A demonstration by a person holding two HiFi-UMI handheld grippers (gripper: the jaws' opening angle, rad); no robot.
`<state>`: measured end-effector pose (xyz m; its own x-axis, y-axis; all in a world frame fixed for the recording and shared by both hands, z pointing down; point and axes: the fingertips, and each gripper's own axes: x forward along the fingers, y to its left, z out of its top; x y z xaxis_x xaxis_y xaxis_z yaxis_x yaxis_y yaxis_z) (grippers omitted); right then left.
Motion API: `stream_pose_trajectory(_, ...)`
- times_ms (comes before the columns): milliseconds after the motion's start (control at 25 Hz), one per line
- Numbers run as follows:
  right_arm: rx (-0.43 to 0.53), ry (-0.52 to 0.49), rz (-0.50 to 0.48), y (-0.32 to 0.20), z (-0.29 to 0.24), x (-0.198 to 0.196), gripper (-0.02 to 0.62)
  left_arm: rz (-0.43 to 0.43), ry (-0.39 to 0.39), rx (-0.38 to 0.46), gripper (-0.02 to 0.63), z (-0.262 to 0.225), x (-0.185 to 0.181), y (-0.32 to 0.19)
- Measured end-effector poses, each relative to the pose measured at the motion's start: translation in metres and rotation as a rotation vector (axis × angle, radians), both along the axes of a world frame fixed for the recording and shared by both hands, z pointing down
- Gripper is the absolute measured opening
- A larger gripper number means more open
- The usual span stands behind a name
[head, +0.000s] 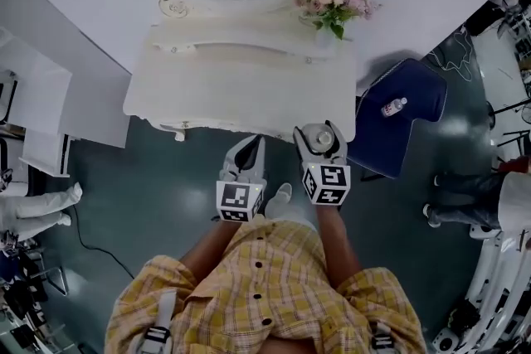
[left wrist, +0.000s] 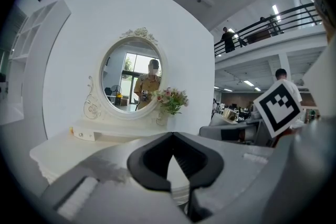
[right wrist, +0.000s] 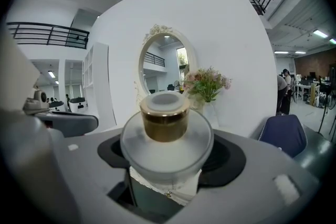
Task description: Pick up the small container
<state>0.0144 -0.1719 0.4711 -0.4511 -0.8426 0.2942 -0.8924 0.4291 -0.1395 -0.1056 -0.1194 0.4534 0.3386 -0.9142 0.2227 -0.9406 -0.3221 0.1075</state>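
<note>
- Yellow checked shirt [head: 265,286] fills the bottom of the head view. Both forearms reach forward from it, side by side.
- Right gripper [head: 321,142] grasps the small container [head: 323,137] at the front right corner of the dressing table [head: 241,87].
- Left gripper [head: 249,147] sits just beside it, over the floor [head: 166,195], with its jaws together.
- Both marker cubes face up and both grippers point toward the table.
- Risk: the two grippers are close, so a sideways nudge from the left one could knock the grip.
- Left gripper view: left gripper [left wrist: 172,136] is clenched with its tips touching and nothing between them. It points roughly level at the mirror [left wrist: 131,78] and flowers [left wrist: 170,98].
- It does nothing for the container and gives no support from below if the container drops.
- Right gripper view: the small container [right wrist: 165,152] is a round frosted jar with a gold-collared lid [right wrist: 165,118]. It stands upright between the wide-spread jaws, which squeeze its body on both sides.
- Risk: the body is smooth and round and is held on two sides only. Any easing of the squeeze or a quick tilt could let it spin or slip down.
- Risk: it looks clear of the tabletop, so a slip likely means a fall to the floor.
- Whether the lid is tight I can't tell. If it is loose, it could come off.
</note>
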Motion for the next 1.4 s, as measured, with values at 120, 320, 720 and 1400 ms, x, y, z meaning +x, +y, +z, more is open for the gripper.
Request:
stream_pose_trajectory(120,0.011,-0.005,-0.003,0.011,-0.010,-0.003,0.341,-0.002,0.000,0.008,0.000,-0.006,-0.005,0.005)
stream_pose_trajectory(320,0.029,-0.005,-0.009,0.029,-0.025,-0.009,0.341,-0.004,0.004,0.024,0.000,-0.015,-0.010,0.014)
stream_pose_trajectory(720,0.060,-0.030,0.018,0.054,-0.047,-0.004,0.341,0.003,0.006,0.043,0.000,-0.027,-0.013,0.030)
stream_pose_trajectory(1400,0.094,-0.046,0.013,0.064,-0.061,-0.003,0.341,-0.030,0.014,0.068,0.000,-0.037,-0.020,0.043)
